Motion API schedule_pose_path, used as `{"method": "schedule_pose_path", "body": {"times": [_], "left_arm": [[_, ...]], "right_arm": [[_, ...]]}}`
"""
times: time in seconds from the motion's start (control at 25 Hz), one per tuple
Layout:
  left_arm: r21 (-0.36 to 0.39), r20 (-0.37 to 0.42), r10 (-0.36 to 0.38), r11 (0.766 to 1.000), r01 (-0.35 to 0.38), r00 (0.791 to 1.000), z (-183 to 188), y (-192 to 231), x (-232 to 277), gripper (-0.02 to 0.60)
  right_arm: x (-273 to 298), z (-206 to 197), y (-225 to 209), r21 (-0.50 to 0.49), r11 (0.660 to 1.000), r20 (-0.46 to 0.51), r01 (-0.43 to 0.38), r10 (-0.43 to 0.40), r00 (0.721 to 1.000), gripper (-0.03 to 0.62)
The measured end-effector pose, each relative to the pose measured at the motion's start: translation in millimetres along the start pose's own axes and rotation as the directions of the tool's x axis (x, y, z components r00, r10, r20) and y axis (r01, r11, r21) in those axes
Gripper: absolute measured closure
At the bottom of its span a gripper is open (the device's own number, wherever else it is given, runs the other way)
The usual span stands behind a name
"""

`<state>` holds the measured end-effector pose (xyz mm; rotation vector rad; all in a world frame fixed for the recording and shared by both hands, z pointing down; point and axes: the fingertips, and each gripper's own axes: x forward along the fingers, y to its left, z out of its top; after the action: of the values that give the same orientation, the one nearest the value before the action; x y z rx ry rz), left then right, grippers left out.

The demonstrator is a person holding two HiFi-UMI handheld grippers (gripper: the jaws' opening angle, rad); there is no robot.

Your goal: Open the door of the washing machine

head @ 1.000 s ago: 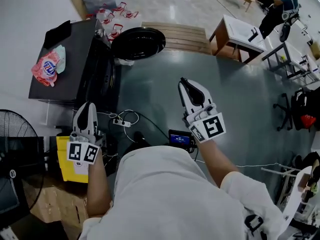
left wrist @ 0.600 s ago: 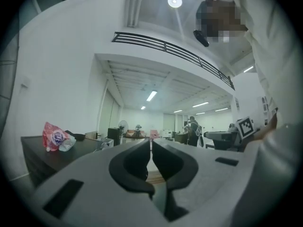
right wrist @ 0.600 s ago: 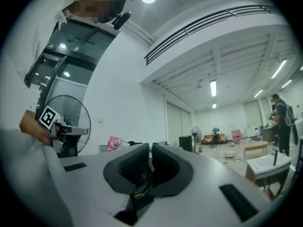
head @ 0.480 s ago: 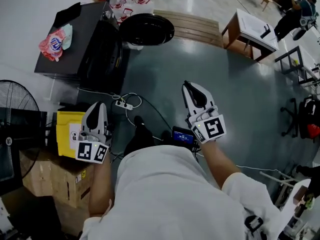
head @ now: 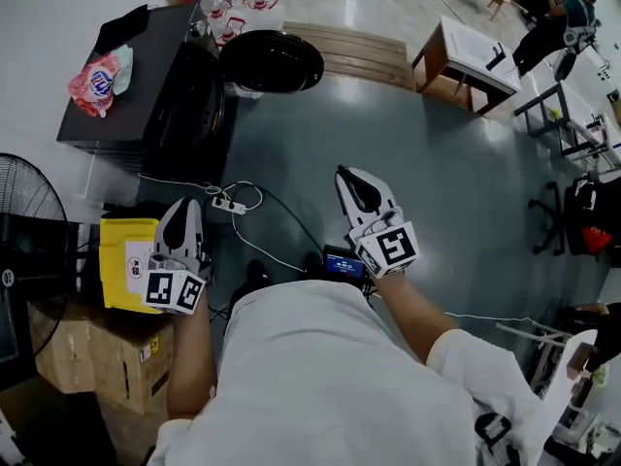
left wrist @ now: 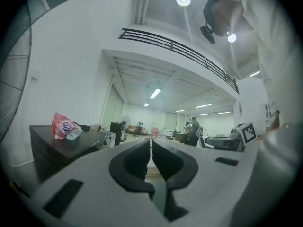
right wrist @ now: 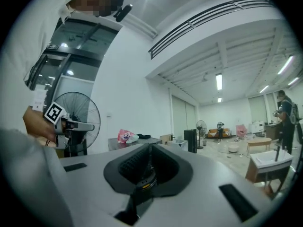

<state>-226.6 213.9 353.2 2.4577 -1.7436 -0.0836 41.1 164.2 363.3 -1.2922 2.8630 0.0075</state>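
The black washing machine [head: 155,95] stands at the upper left of the head view, a red-and-white bag [head: 95,83] on its top. Its round dark door [head: 272,61] is swung out to the right. My left gripper [head: 181,208] is held near my body, well short of the machine, jaws together and empty. My right gripper [head: 347,175] hovers over the grey floor, shut on nothing. The left gripper view shows the left gripper [left wrist: 151,143] pointing level, the machine [left wrist: 66,148] to its left. From the right gripper [right wrist: 150,148], the machine top [right wrist: 137,140] lies beyond the jaws.
A yellow box [head: 124,260] and cardboard boxes [head: 87,357] sit under my left arm, a fan [head: 29,221] beside them. A power strip [head: 228,204] with cables lies on the floor. A wooden pallet [head: 359,56] and a white table [head: 475,56] stand farther off.
Both grippers have sunk a little and drawn in toward my body. The right jaws stay shut. The machine door has not moved.
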Motion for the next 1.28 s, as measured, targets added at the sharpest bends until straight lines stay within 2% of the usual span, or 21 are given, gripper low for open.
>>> {"method": "schedule_pose_path", "body": {"times": [0.24, 0.44, 0.68, 1.28], "left_arm": [[0.05, 0.0, -0.064, 0.997, 0.064, 0.998, 14, 10, -1, 0.561], [0.027, -0.012, -0.05, 0.998, 0.05, 0.999, 5, 32, -6, 0.561], [0.049, -0.009, -0.027, 0.998, 0.028, 1.0, 9, 43, -10, 0.561], [0.017, -0.032, -0.004, 1.0, 0.004, 0.999, -5, 52, -27, 0.561]], "right_arm": [[14, 6, 23, -0.007, 0.999, -0.023, 0.036, -0.036, 0.999, 0.553], [31, 9, 39, -0.019, 0.999, -0.02, 0.048, -0.049, 0.999, 0.553], [37, 1, 48, -0.011, 0.999, -0.045, 0.051, -0.051, 0.998, 0.553], [47, -9, 61, 0.018, 0.999, -0.052, 0.048, -0.047, 0.998, 0.553]]}}
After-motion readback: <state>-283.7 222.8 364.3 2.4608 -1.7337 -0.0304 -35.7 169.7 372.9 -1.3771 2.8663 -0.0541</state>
